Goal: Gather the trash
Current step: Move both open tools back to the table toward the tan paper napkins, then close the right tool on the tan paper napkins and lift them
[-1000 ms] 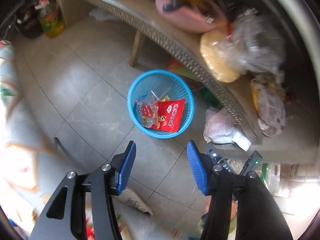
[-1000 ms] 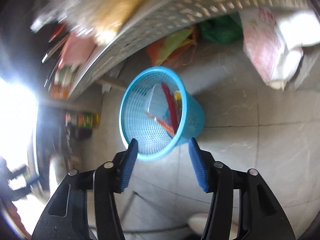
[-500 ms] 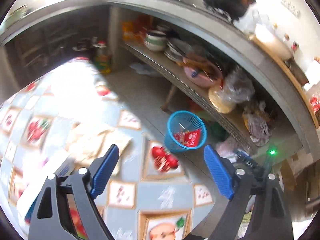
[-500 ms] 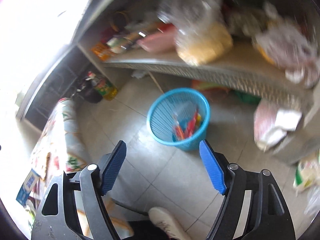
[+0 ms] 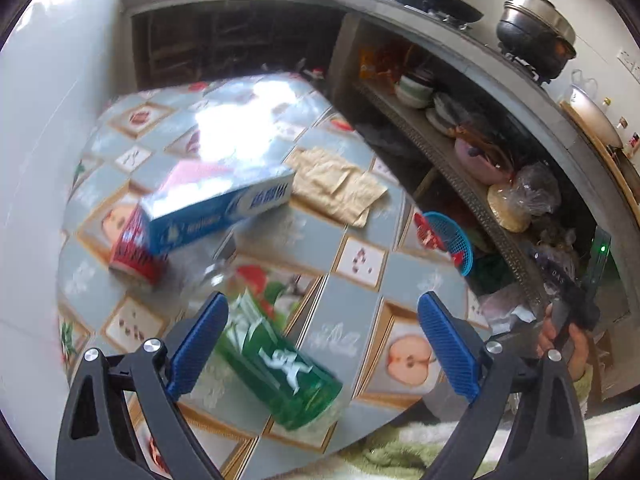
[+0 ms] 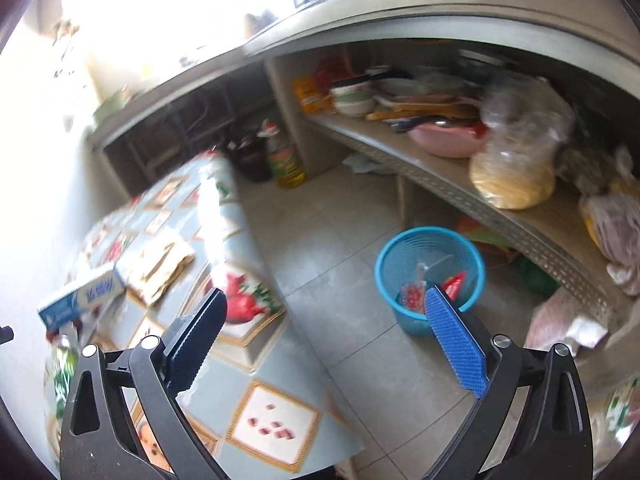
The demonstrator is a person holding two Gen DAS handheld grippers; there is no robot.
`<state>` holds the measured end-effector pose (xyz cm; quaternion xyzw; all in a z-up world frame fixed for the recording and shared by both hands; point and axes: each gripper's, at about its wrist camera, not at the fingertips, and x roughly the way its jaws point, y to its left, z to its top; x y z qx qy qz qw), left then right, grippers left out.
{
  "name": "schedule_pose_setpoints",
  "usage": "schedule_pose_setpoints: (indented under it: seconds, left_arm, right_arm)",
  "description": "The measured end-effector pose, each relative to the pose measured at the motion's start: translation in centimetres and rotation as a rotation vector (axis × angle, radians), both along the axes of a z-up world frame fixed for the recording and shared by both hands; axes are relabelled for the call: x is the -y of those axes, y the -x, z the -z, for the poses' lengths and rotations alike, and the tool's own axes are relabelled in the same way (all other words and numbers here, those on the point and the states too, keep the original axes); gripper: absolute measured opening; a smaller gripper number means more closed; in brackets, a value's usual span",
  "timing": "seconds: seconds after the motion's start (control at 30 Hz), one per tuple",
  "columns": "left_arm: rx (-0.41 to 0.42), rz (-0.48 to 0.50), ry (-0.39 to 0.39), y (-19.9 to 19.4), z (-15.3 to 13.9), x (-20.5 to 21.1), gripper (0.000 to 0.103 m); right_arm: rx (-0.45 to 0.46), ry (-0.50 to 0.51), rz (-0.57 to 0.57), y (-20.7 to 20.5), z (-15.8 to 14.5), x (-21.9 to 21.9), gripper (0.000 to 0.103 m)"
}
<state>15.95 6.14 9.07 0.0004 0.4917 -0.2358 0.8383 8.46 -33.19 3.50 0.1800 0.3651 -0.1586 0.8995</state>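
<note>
On the desk (image 5: 360, 288), under its fruit-patterned cover, four pieces of trash wait: one green plastic bottle (image 5: 280, 372) lying on its side nearest the camera, one long blue carton (image 5: 220, 208) resting across one red-and-white can or cup (image 5: 134, 256) too blurred to name surely, and one crumpled brown paper bag (image 5: 336, 186) lying flat further back. They lie as dropped, loose and unsorted, which suits picking them off one at a time.

The left tongs (image 5: 322, 346) hang over the bottle, jaws opening to wide with nothing pressed between them; the bottle shows in the gap below, not gripped. This looks like the lining-up for a grab on the bottle.

The right tongs (image 6: 326, 338) point toward the floor beyond the desk edge, jaws likewise opening wide and empty.

One blue mesh wastebasket (image 6: 430, 276) stands on the tiled floor beside the desk, below the shelf (image 6: 440, 176), placed within reach. It already holds a few wrappers, red ones among them.
</note>
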Motion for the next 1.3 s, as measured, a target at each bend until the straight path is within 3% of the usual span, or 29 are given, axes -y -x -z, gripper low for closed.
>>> schedule_pose_setpoints:
  seconds: [0.3, 0.47, 0.6, 0.77, 0.97, 1.07, 1.13, 1.3]
  left_arm:
    - [-0.148, -0.146, 0.024, -0.2, 6.7, -1.9, 0.094]
    - [-0.193, -0.23, 0.066, -1.8, 9.1, -3.1, 0.094]
    - [-0.206, -0.259, 0.089, -2.7, 9.9, -3.5, 0.094]
    - [-0.188, -0.256, 0.09, -2.3, 9.8, -4.2, 0.094]
    - [-0.12, -0.226, 0.072, -1.1, 8.8, -5.3, 0.094]
    - [-0.086, -0.202, 0.084, -0.6, 7.9, -5.6, 0.094]
    - [-0.056, -0.189, 0.098, -0.5, 7.1, -5.8, 0.094]
    - [0.014, -0.157, 0.206, -1.4, 4.6, -6.8, 0.094]
  right_arm:
    - [-0.107, 0.15, -0.109, -4.1, 0.5, -6.2, 0.095]
    - [-0.095, 0.231, -0.222, -6.7, -0.1, -9.2, 0.095]
    - [-0.1, 0.186, -0.33, -10.7, 0.3, -10.6, 0.095]
    - [-0.159, 0.096, -0.478, -17.3, 2.2, -12.6, 0.095]
    - [-0.229, 0.205, -0.679, -23.7, 5.1, -16.5, 0.095]
    - [-0.268, 0.231, -0.692, -25.8, 6.1, -16.8, 0.095]
    - [-0.303, 0.191, -0.722, -27.1, 7.1, -17.0, 0.095]
    - [-0.362, 0.141, -0.736, -27.9, 9.1, -17.8, 0.095]
